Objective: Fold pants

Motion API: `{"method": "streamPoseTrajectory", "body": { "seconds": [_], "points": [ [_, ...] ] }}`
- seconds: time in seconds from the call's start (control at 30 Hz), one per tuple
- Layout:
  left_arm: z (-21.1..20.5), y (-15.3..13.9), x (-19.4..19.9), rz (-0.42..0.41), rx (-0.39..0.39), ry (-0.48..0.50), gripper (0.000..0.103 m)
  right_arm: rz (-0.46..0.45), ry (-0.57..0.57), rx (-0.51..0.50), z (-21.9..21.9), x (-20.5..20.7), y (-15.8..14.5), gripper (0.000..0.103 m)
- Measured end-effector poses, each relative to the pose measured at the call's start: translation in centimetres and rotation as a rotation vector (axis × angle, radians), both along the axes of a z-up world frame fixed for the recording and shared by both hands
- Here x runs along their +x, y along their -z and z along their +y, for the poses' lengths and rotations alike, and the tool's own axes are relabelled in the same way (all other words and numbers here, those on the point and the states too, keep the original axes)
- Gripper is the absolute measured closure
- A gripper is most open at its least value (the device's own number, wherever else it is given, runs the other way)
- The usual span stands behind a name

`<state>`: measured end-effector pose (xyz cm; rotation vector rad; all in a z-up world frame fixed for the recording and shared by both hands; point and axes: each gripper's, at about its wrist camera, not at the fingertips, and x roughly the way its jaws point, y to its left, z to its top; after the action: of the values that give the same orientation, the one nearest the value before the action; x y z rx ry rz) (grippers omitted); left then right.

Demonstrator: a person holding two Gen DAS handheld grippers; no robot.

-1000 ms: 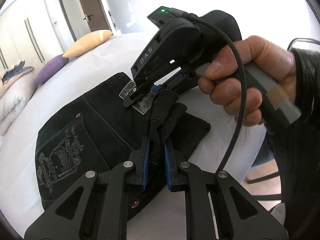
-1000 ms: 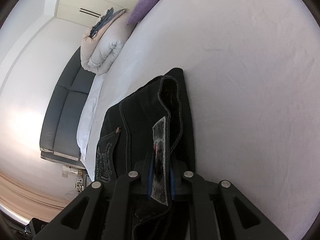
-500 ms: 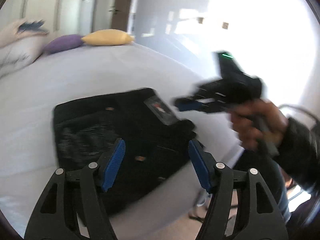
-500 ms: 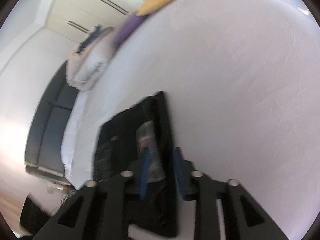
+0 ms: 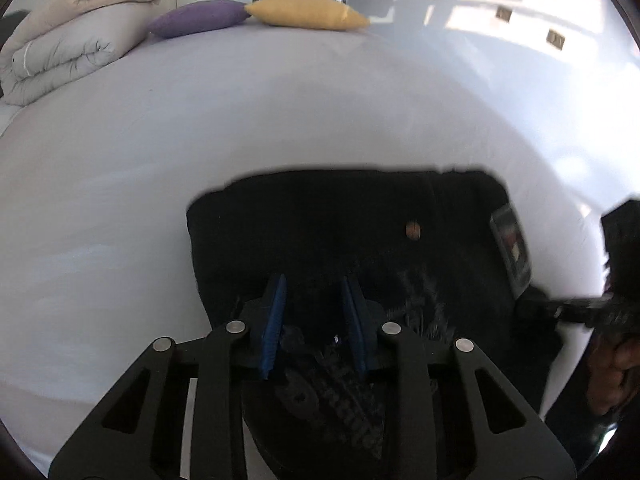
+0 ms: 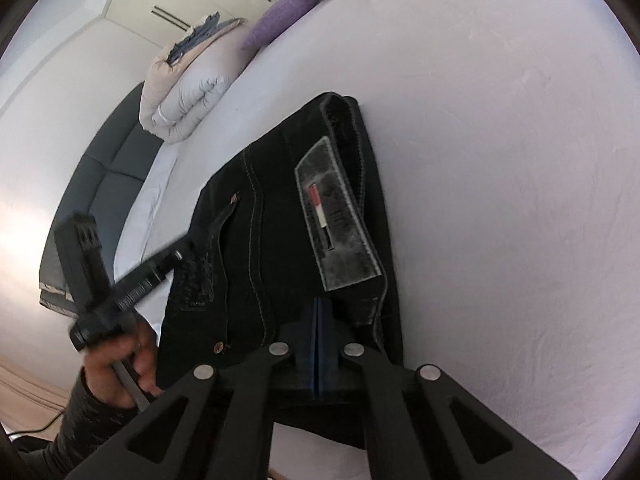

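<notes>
Folded pants [image 6: 288,240] near bed [image 6: 500,160] edge; left claw [image 5: 316,320] closing, seemingly empty; right claw [image 6: 319,344] closed, empty

Wide bare sheet [image 5: 280,120] lies open beyond the pants [image 5: 340,232]; folded duvet [image 5: 60,52] and pillows [image 5: 304,12] block the far edge.

The pants [image 6: 280,248] are black with pale stitching and a grey patch [image 6: 340,216] striped red and white. The bed [image 5: 280,120] is white. Beyond the pants lie a purple pillow [image 5: 196,18] and a yellow pillow [image 5: 308,12].
</notes>
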<state>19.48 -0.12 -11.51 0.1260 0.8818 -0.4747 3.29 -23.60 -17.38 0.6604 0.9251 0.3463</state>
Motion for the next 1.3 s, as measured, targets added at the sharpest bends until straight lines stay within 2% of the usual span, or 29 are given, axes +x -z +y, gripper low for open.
{"method": "streamPoseTrajectory", "body": {
  "seconds": [0.07,0.17,0.43,0.67,0.83,0.97,1.1,1.2,1.3],
  "points": [
    [-0.2,0.5,-1.5,-0.026,0.04,0.008,0.076,-0.008,0.008,-0.007,0.1,-0.2,0.1,0.103],
    [0.1,0.9,-3.2,-0.029,0.053,-0.006,0.077,-0.013,0.012,-0.026,0.3,0.0,0.0,0.103],
    [0.3,1.2,-6.4,-0.017,0.049,-0.015,0.077,-0.019,0.04,-0.018,0.4,-0.7,0.1,0.103],
    [0.6,1.4,-8.6,-0.02,0.059,-0.025,0.077,-0.017,0.061,-0.033,0.9,-2.1,-1.0,0.103],
    [0.5,1.6,-9.1,-0.019,0.06,-0.029,0.077,-0.036,0.046,-0.106,1.1,-3.7,-1.9,0.103],
    [0.5,1.6,-9.0,-0.02,0.061,-0.028,0.077,-0.056,0.056,-0.046,0.2,-4.0,-0.6,0.103],
    [0.5,1.6,-9.0,-0.024,0.063,-0.028,0.077,-0.114,0.047,-0.062,0.2,-4.4,-0.3,0.103],
    [0.9,1.3,-9.3,-0.032,0.036,-0.022,0.077,-0.127,0.056,-0.056,0.1,-4.5,-0.6,0.103],
    [2.6,0.6,-10.1,-0.027,-0.045,-0.032,0.076,-0.116,0.072,-0.047,-0.8,-4.9,-1.2,0.103]
  ]
}}
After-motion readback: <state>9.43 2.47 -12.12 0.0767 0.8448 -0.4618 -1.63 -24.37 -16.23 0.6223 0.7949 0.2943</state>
